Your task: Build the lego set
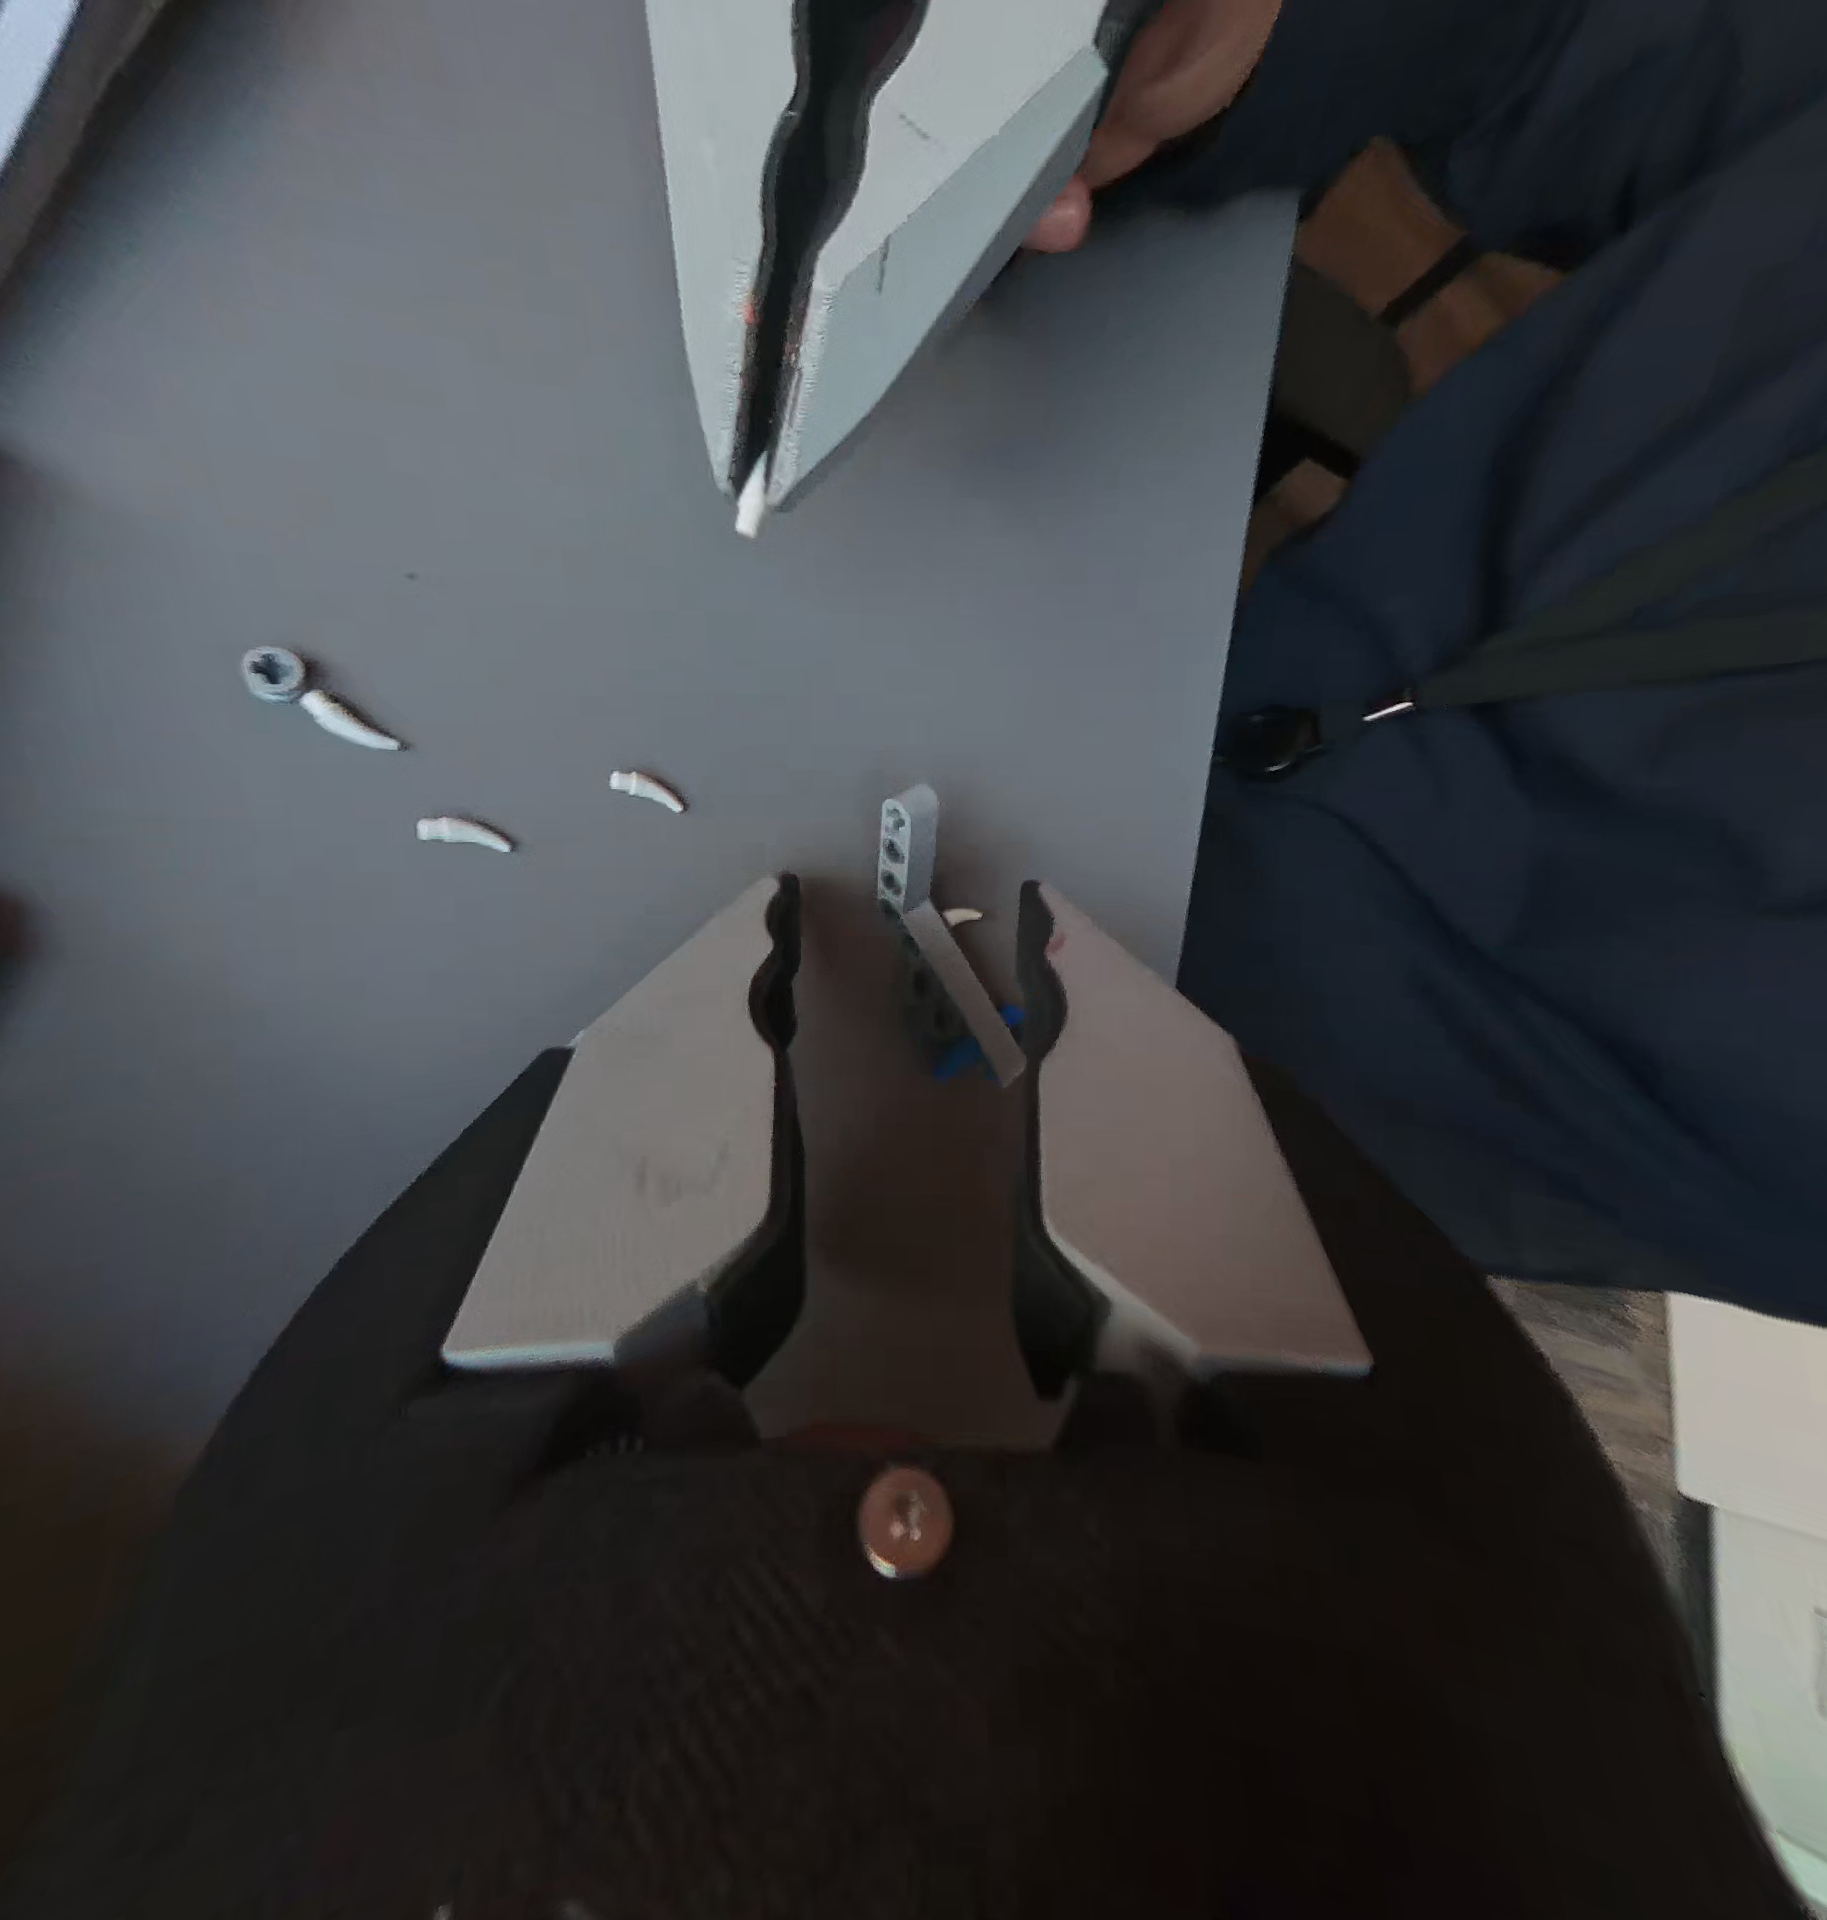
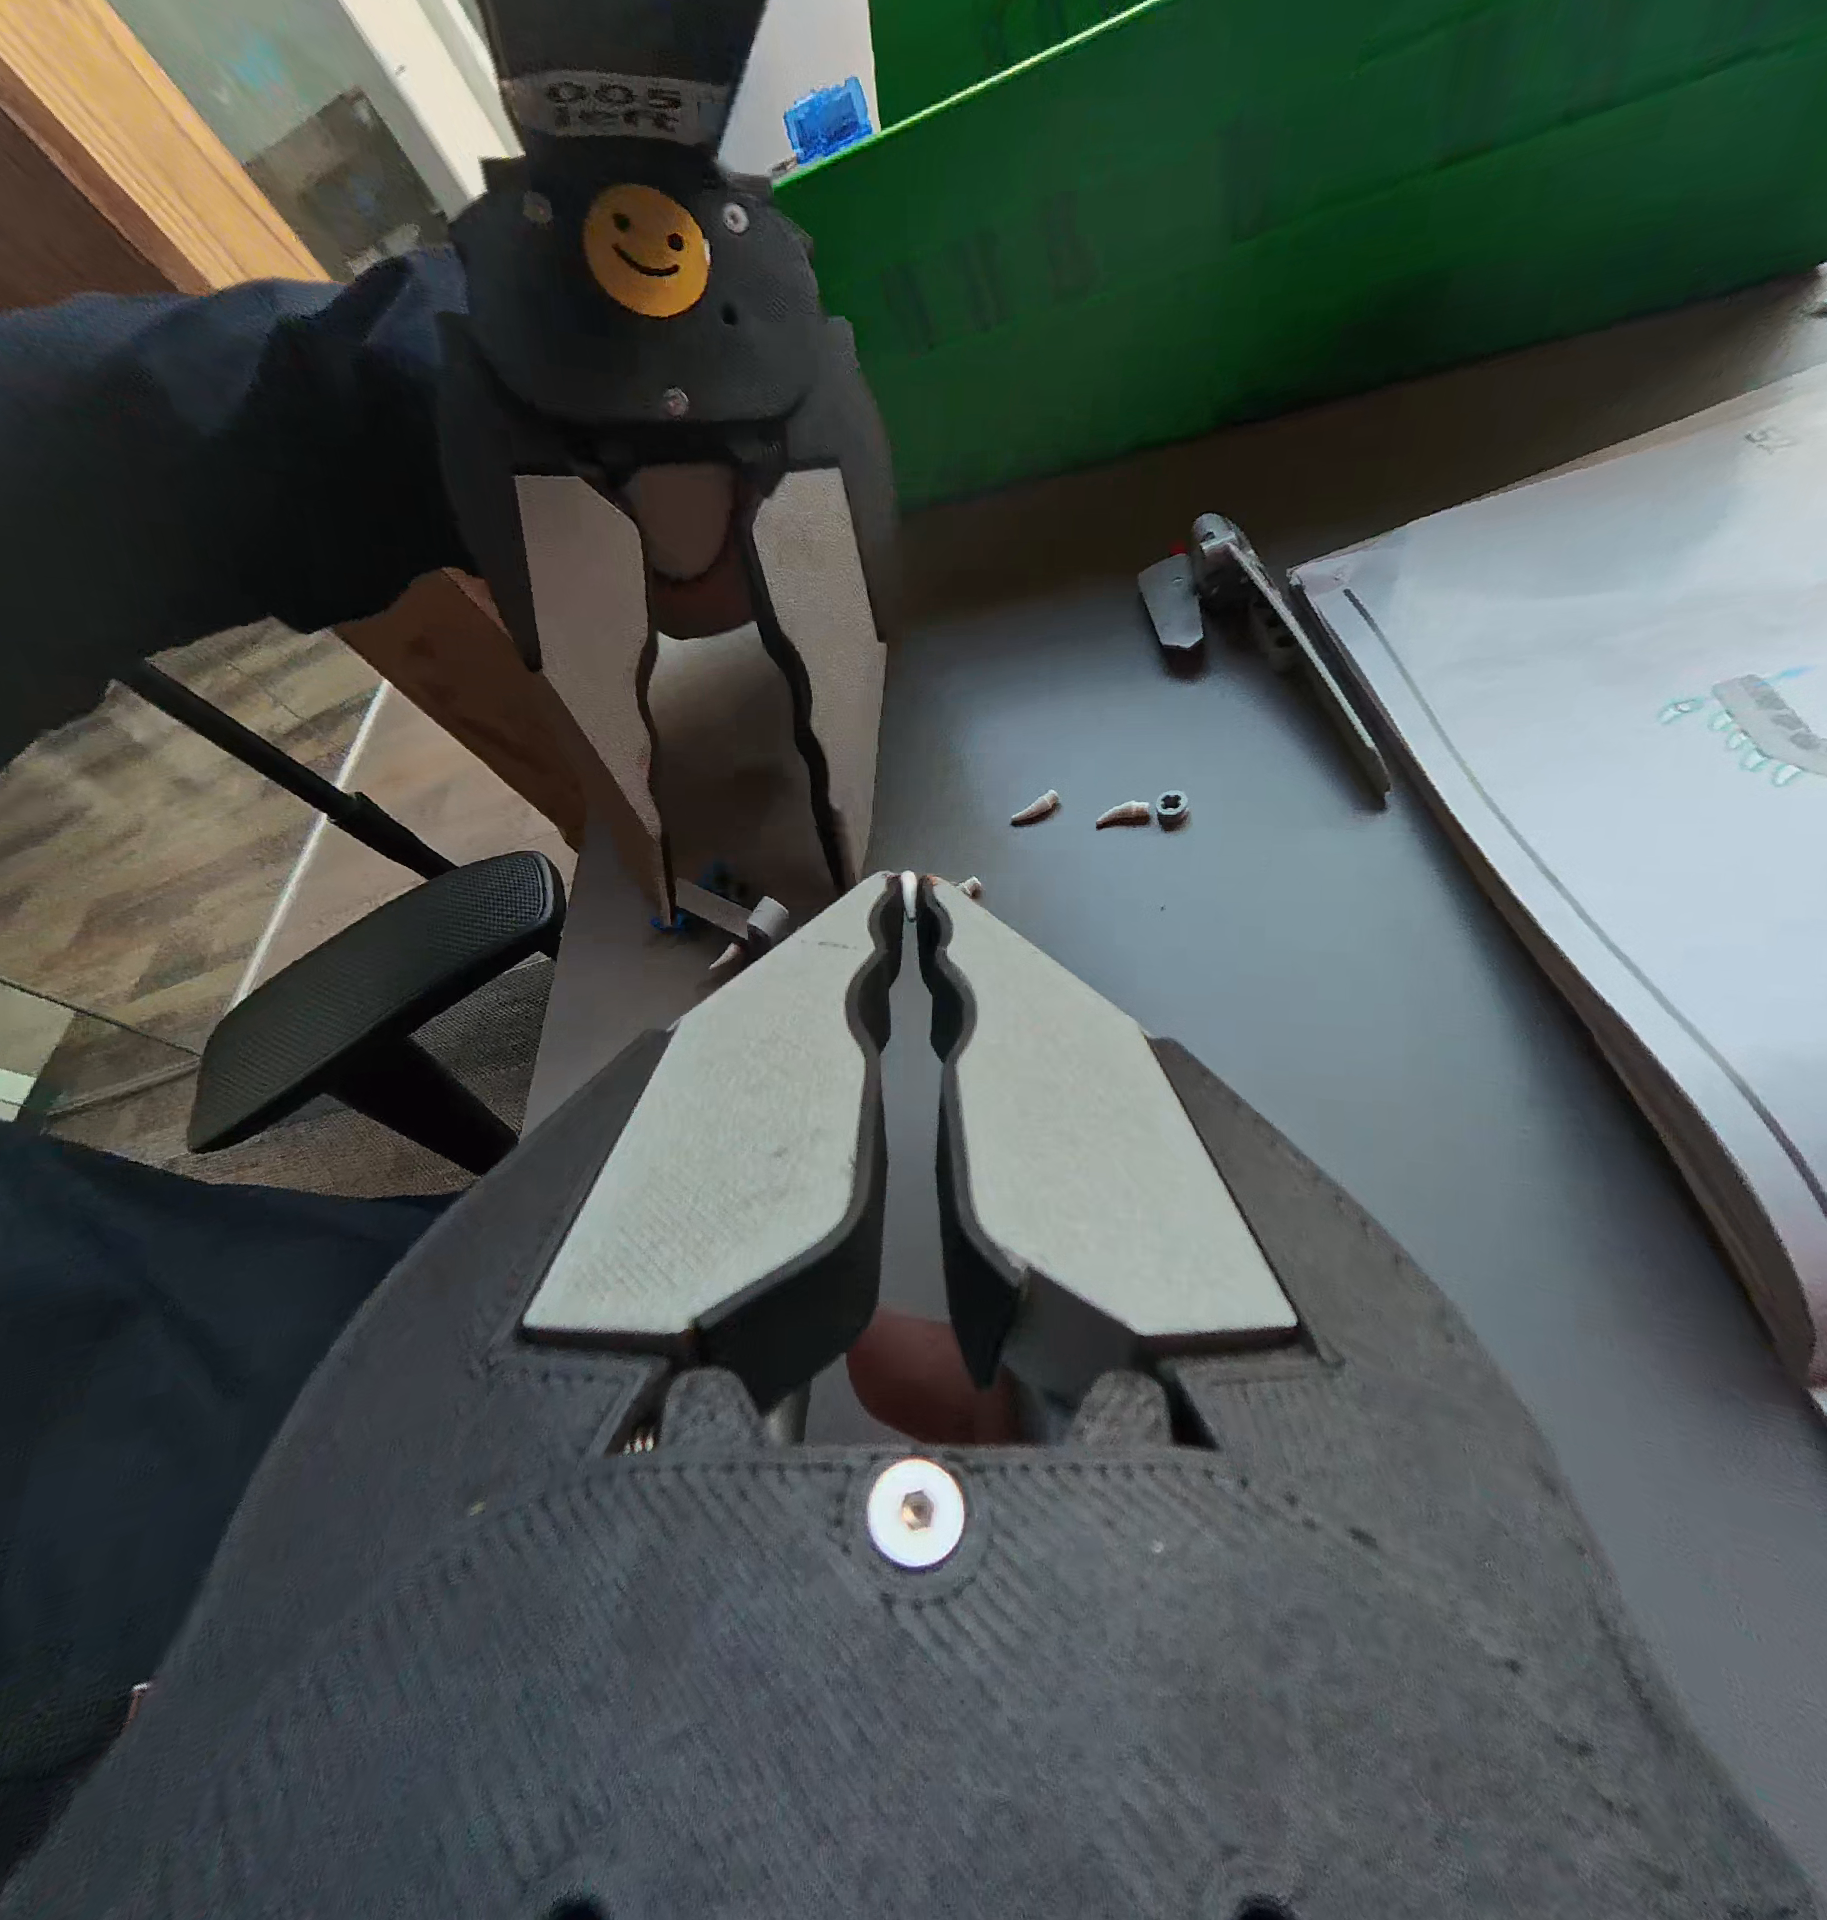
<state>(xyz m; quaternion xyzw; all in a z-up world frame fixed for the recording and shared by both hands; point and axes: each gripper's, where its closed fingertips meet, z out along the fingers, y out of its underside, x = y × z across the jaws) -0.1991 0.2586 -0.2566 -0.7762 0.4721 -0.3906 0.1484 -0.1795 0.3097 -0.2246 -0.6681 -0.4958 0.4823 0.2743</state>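
Grey and dark, the bench (image 1: 473, 416) has small lego bits lying on it. I hold one gripper in each hand.

My left gripper (image 1: 907, 904) is spread wide. Between its two fingers stands a grey lego beam with holes (image 1: 904, 842), near the edge of the bench close to me. The beam has a slanted grey piece and small blue pins (image 1: 956, 1060) at its low end. That low end touches the inner side of one finger. The other finger is apart from it. A tiny white tooth (image 1: 963, 916) shows beside the beam.

My right gripper (image 2: 911, 896) is pressed almost together. It is pinching one small white tooth piece (image 2: 907, 894) at its very tip. It hangs over the bench, not far from the beam.

More loose white teeth (image 1: 464, 833) lie out toward the middle of the bench. One of them (image 1: 350, 721) touches a little grey round ring (image 1: 273, 675).

Farther along the bench lies another grey built part (image 2: 1262, 603) with a dark fin, just beside a thick open booklet (image 2: 1615, 831). A big green box (image 2: 1304, 260) stands at the far edge of the bench. A black chair (image 2: 369, 987) is on the floor past the bench edge. My dark blue sleeve (image 2: 161, 468) shows too.
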